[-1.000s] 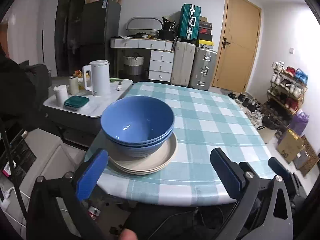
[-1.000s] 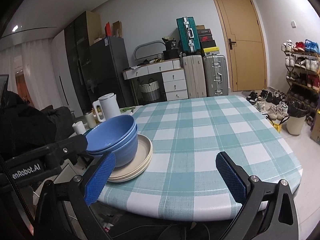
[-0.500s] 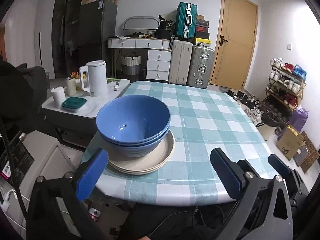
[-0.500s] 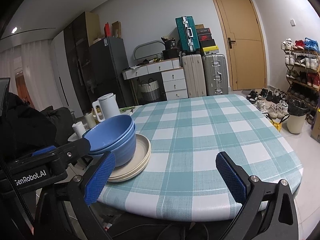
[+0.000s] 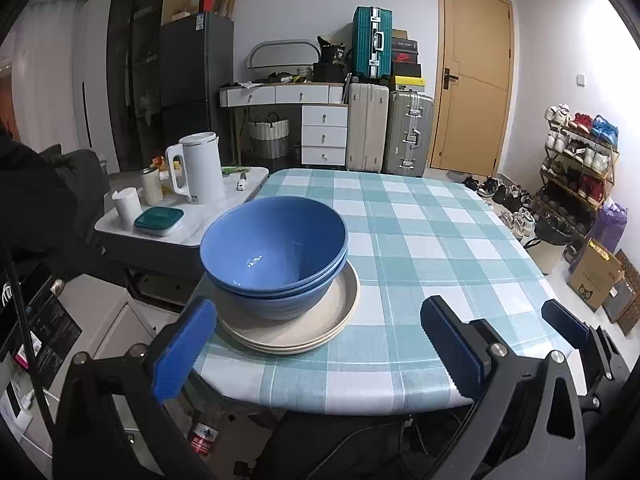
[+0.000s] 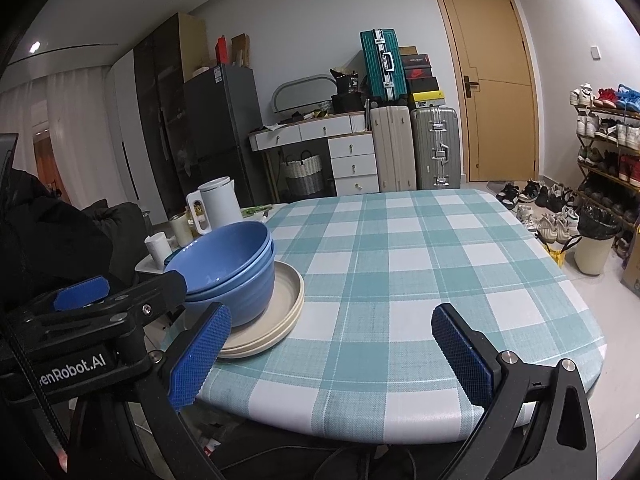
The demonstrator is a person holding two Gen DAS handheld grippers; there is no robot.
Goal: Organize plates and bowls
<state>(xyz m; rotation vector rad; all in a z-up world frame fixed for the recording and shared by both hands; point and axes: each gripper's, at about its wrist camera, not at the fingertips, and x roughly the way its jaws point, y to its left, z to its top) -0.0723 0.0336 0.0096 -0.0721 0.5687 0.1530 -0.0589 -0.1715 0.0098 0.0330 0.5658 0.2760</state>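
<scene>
Two nested blue bowls (image 5: 276, 252) sit on a stack of cream plates (image 5: 320, 328) at the near left corner of the checked table (image 5: 420, 240). The same bowls (image 6: 232, 264) and plates (image 6: 280, 304) show in the right wrist view. My left gripper (image 5: 320, 352) is open and empty, held off the table's near edge just in front of the stack. My right gripper (image 6: 332, 352) is open and empty, to the right of the stack above the near edge. The left gripper's body (image 6: 100, 320) shows at the left of the right wrist view.
A side table (image 5: 180, 220) left of the checked table holds a white kettle (image 5: 198, 168), cups and a teal-lidded box (image 5: 158, 220). Suitcases (image 5: 388, 132), drawers and a door stand at the back. A shoe rack (image 5: 580, 168) and boxes stand at the right.
Both grippers have drawn back and risen a little from the table; the stack looks slightly farther away. Bowls and plates have not moved. Both grippers stay open.
</scene>
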